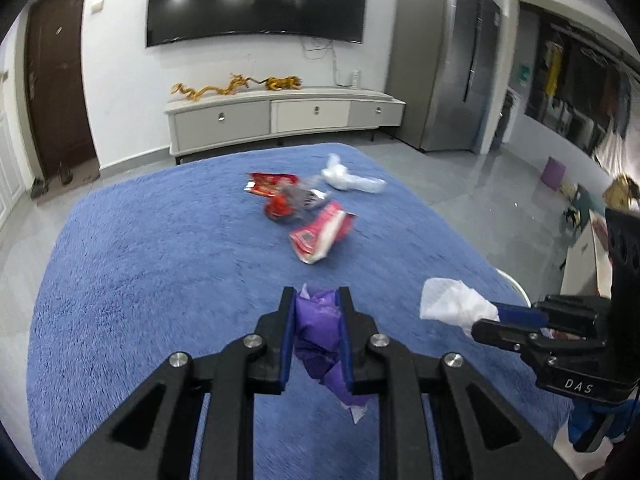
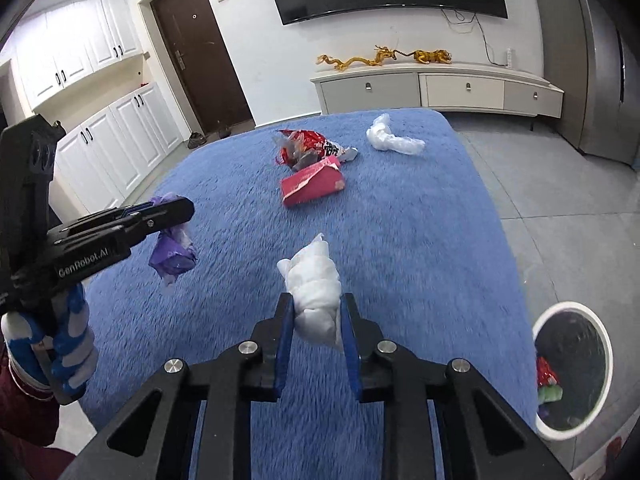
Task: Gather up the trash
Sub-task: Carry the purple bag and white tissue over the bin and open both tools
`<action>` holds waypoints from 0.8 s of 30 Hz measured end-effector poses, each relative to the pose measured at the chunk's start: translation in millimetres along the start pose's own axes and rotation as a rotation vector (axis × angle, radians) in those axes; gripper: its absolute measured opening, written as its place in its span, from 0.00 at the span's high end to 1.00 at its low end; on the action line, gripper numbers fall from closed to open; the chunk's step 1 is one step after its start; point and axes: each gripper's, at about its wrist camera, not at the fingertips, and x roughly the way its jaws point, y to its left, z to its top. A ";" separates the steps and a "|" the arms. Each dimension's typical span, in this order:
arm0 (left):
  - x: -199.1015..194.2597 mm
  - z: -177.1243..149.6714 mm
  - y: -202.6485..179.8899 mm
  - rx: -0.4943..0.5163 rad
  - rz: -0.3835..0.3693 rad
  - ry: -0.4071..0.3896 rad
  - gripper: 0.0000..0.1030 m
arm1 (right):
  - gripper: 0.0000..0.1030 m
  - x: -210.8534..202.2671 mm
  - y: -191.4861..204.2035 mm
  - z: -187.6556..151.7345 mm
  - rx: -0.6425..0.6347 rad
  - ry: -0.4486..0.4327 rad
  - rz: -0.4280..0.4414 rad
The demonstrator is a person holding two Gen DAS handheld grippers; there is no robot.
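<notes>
My left gripper is shut on a crumpled purple wrapper, held above the blue rug; the gripper and wrapper also show in the right wrist view. My right gripper is shut on a white crumpled tissue, also seen in the left wrist view. On the rug lie a red packet, a torn red snack bag and a clear white plastic wad.
A white round trash bin with trash inside stands on the grey floor right of the rug. A TV cabinet, a wall TV, a fridge and a brown door line the room's far side.
</notes>
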 end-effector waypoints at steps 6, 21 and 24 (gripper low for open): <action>-6.6 -5.5 -29.2 0.052 -0.013 0.004 0.83 | 0.79 -11.5 -5.1 -12.9 0.016 -0.010 -0.015; 2.1 1.8 -87.1 0.157 -0.019 0.022 0.83 | 0.79 -37.8 -45.3 -31.0 0.104 -0.071 -0.017; 5.5 3.1 -95.5 0.173 -0.017 0.029 0.83 | 0.79 -43.1 -52.3 -34.8 0.119 -0.081 -0.021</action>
